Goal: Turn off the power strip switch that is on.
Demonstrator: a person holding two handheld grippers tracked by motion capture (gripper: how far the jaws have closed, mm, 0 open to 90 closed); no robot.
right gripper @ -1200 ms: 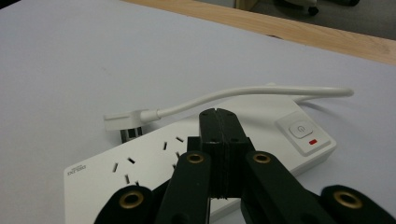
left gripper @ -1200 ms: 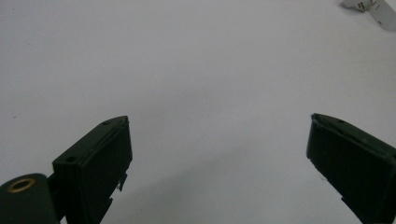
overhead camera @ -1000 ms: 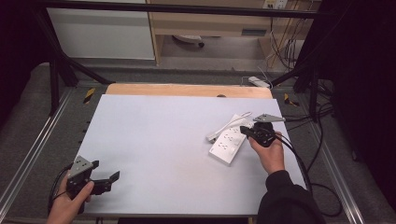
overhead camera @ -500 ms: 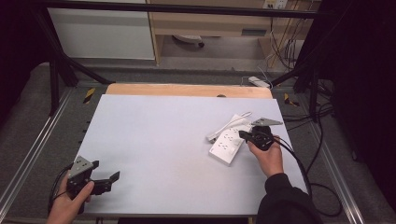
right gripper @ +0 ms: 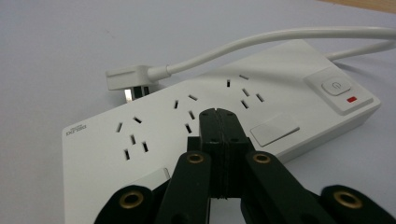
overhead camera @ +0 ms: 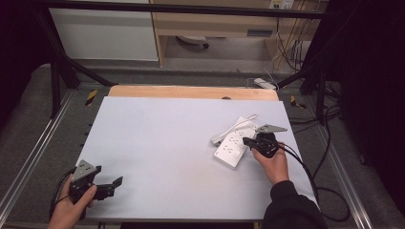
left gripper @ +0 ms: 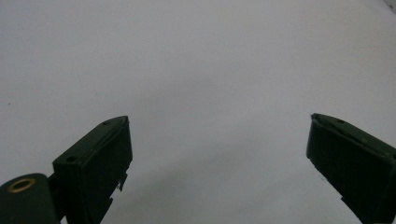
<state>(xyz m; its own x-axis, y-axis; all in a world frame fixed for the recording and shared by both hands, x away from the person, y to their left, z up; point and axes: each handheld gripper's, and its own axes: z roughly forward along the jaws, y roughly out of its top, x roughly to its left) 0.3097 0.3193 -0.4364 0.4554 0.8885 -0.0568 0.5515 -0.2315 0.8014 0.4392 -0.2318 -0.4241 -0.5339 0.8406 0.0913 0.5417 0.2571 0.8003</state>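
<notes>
Even overhead light on table (overhead camera: 157,143); surroundings dim; close views soft, faint shadows.

Right gripper (right gripper: 218,114): black jaws, brass-coloured rivets, grey three-cornered plate, black cable. Left gripper (left gripper: 219,154): matching black. Black sleeve (overhead camera: 291,207) was worn.

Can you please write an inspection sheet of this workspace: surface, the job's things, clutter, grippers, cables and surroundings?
Surface: pale grey table top, a wooden strip along its far edge.
Job's things: white power strip lies flat at the right side; its switch faces up; its own white plug lies on the table beside it.
Clutter: nothing seen.
Grippers: left gripper open, near the front left corner, nothing between its jaws; right gripper shut, tips over the power strip's top face, whether touching cannot be told.
Cables: white cord curves behind the power strip; black cable trails from the right gripper.
Surroundings: black frame bars, a second power strip on the floor, wooden shelf behind.
</notes>
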